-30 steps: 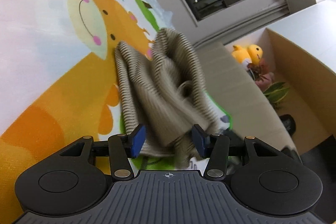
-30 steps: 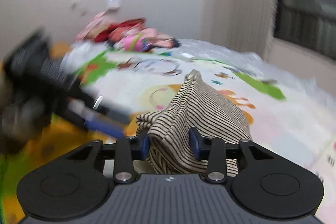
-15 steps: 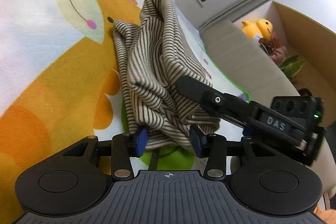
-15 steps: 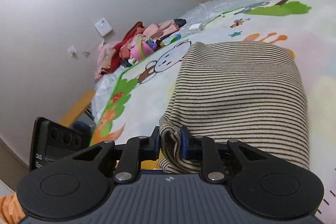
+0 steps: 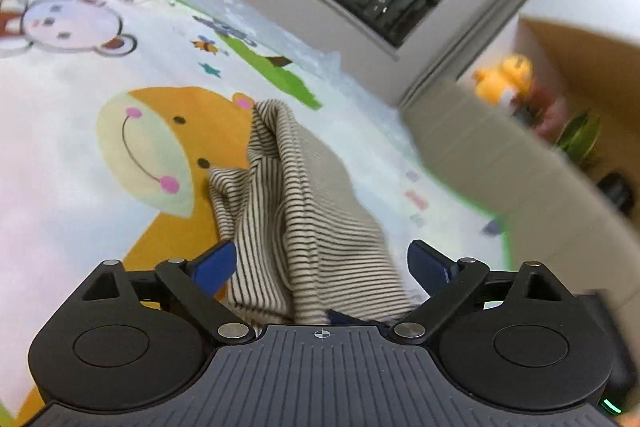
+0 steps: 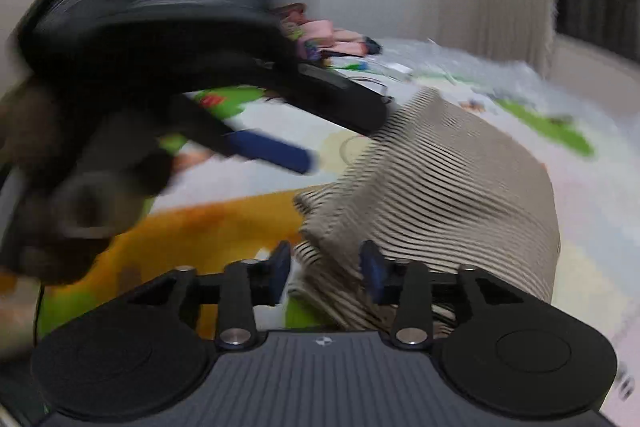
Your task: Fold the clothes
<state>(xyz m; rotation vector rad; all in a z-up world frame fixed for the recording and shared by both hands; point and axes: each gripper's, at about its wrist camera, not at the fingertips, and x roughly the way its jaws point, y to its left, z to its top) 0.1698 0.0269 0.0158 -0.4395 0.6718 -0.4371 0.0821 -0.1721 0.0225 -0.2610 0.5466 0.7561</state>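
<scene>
A striped garment lies bunched on a cartoon play mat. The left tongs gape wide around it, apparently released; the right tongs stand narrow, pinching its near edge, probably to carry a fold. Motion blur obscures the grip.

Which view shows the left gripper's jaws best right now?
Left wrist view: the left gripper stands sharp, jaws spread wide either side of the striped garment. The right wrist view shows it only as a motion-blurred shape above the mat.
</scene>
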